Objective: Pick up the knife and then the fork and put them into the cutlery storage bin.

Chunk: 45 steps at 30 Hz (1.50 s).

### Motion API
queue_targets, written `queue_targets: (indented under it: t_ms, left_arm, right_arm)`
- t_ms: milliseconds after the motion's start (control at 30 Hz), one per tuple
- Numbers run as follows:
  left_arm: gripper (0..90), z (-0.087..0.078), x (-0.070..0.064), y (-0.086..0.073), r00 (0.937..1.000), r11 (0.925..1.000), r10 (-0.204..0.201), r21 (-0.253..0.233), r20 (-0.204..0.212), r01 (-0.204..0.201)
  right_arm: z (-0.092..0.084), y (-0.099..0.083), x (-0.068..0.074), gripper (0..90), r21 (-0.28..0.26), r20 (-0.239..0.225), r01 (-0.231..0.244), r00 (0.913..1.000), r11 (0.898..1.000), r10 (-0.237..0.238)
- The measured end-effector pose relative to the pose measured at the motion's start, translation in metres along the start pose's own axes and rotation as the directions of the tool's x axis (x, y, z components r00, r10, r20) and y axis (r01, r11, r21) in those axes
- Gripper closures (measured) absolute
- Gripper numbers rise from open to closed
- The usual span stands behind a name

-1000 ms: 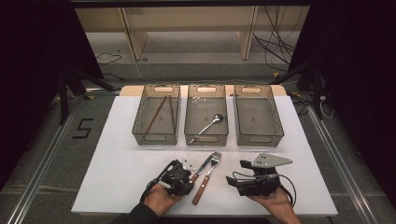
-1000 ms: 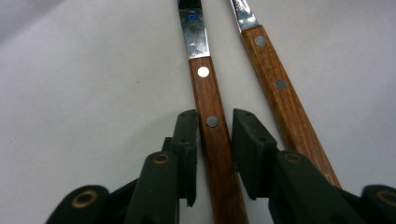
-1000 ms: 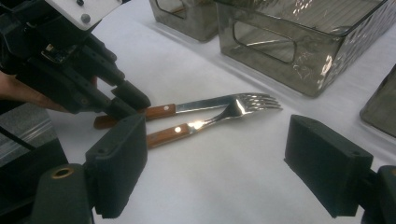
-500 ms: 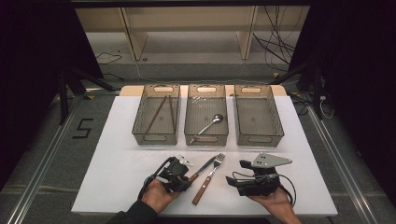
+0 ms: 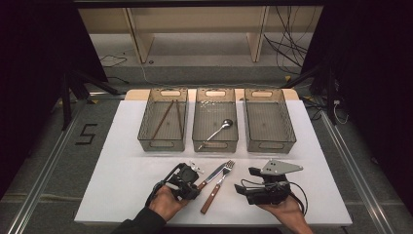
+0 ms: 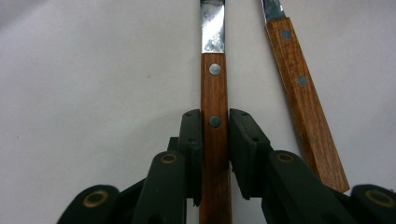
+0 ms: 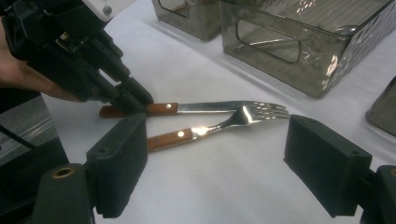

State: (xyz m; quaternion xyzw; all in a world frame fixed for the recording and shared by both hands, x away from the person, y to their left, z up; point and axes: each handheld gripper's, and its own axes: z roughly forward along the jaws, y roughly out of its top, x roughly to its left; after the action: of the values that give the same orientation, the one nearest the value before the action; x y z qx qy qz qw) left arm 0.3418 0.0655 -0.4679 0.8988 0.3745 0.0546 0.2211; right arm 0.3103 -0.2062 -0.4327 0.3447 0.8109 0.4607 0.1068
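Wood-handled knife [image 6: 215, 116] flat on white table [image 5: 122, 180], near front edge, just below the middle bin. Left gripper [image 6: 215, 140] closed narrow on that handle, both black pads [image 6: 192, 140] pressed against its wooden sides around the second rivet; steel blade running on beyond the jaws. Same grip seen from the right gripper view: left gripper [image 7: 135, 100] clamped over the brown handle, knife [image 7: 196, 107] pointing toward the bins. Jaws just been closing the last bit, handle between them. Wood-handled fork [image 6: 303, 102] just beside the knife, slightly angled to it, not gripped; in the high view, fork [image 5: 217, 187] right of the knife [image 5: 213, 174], tines toward the bins. Seen from above, left gripper [image 5: 187, 181] low over the table, held in left hand [image 5: 165, 202]. Right gripper [image 5: 265, 187] well to the right of the cutlery, resting in right hand [image 5: 287, 209], grey plate on top; jaws wide apart and nothing between them, fork [image 7: 210, 128] lying farther off beyond the gap. Three smoky clear bins in a row at table's far side: left bin [image 5: 146, 134] with chopsticks [image 5: 163, 119], middle bin [image 5: 199, 131] with spoon [image 5: 219, 129], right bin [image 5: 287, 131].
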Motion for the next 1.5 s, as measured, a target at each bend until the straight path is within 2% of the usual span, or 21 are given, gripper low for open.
queue_targets:
  t_ms: [333,500,767,933,1033,1167,1200,1367,1500]
  left_arm:
    - [75.9,-0.001,0.002,-0.001,1.0000,0.9999,-0.002,-0.011,0.007,0.002]
    - [76.0,-0.005,0.006,-0.001,0.9998,0.9997,0.007,-0.021,-0.018,-0.007]
    - [75.9,-0.018,0.015,-0.003,0.9998,0.9974,-0.002,-0.072,-0.020,0.000]
    - [75.9,-0.031,0.017,-0.002,1.0000,0.9928,0.000,-0.120,0.008,0.001]
    - [75.9,-0.042,0.018,0.000,0.9996,0.9858,-0.003,-0.168,0.028,0.008]
    - [75.9,-0.056,0.017,0.002,0.9978,0.9697,0.000,-0.244,0.066,0.017]
    - [75.8,-0.062,0.016,0.003,0.9962,0.9651,0.006,-0.261,0.087,0.017]
    - [75.8,-0.070,0.016,0.006,0.9927,0.9634,0.017,-0.268,0.120,0.016]
    - [75.8,-0.074,0.017,0.011,0.9897,0.9668,0.023,-0.255,0.141,0.014]
  right_arm:
    - [-0.002,0.000,-0.001,22.1,-0.001,0.000,0.004,1.0000,1.000,-0.004]
    - [-0.002,0.000,-0.001,22.1,-0.005,0.001,0.001,1.0000,1.000,-0.001]
    - [-0.003,0.000,-0.001,22.0,-0.010,-0.003,0.004,1.0000,1.000,-0.004]
    - [-0.005,0.001,0.000,21.9,-0.028,-0.008,0.006,0.9999,1.000,-0.006]
    - [-0.005,0.002,0.001,21.9,-0.035,-0.015,0.004,0.9999,0.999,-0.005]
    - [-0.004,0.003,0.003,21.9,-0.035,-0.023,-0.005,0.9997,0.999,0.004]
    - [-0.004,0.004,0.004,22.0,-0.044,-0.032,-0.011,0.9994,0.999,0.010]
    - [-0.005,0.007,0.010,22.3,-0.061,-0.011,0.025,0.9996,0.998,-0.025]
    - [-0.009,0.014,0.021,22.4,-0.097,0.025,0.105,0.9944,0.990,-0.103]
